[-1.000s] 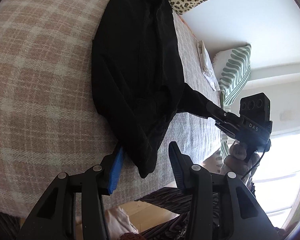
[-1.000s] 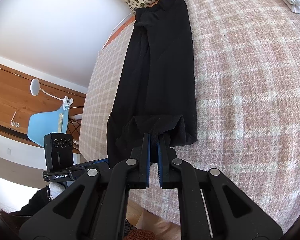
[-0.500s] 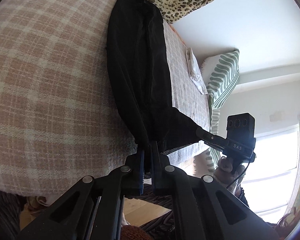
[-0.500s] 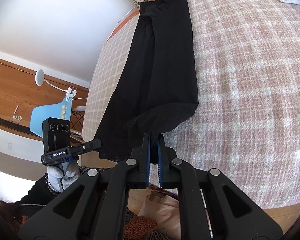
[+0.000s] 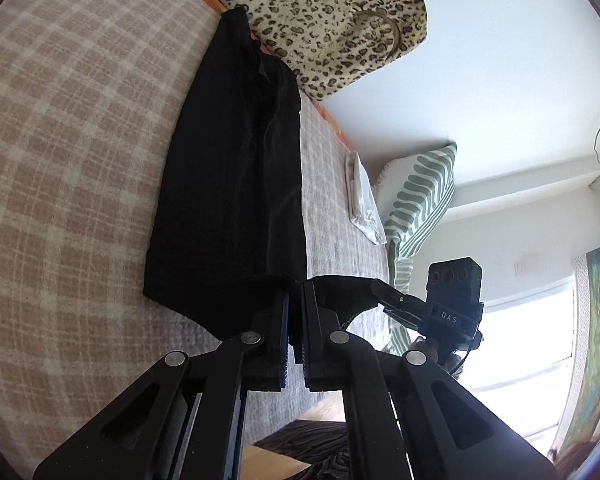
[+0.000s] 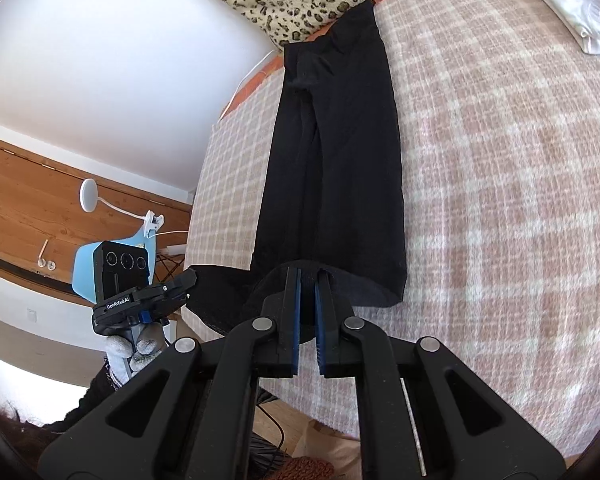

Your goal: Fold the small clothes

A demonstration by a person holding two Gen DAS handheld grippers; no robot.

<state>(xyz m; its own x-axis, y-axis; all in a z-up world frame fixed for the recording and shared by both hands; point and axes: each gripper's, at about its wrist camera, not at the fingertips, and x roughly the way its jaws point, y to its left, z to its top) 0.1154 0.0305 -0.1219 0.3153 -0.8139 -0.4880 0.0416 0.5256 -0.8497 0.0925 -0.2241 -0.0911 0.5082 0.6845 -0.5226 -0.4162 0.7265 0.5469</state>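
1. Black garment: a long, narrow dark piece laid lengthwise on the bed, over a pink-and-cream checked cover. Its far end touches the leopard-print pillow; its near end is lifted off the cover at the bed's near edge, where you hold it at 2 corners.

2. Your left tool: clenched on the garment's near hem, fabric pinched between the pads. From the right wrist view this same tool shows at lower left, in a pale gloved hand, with the cloth stretched to its tip.

3. Your right tool: clenched on the other near corner, black fabric bunched between the blue-lined fingers. From the left wrist view it shows at right, gripping the hem just beside the left tool.

4. Also on the bed: folded white cloth near the far side; green-and-white striped cushion beside it

5. Beyond the bed: blue chair, white clip lamp
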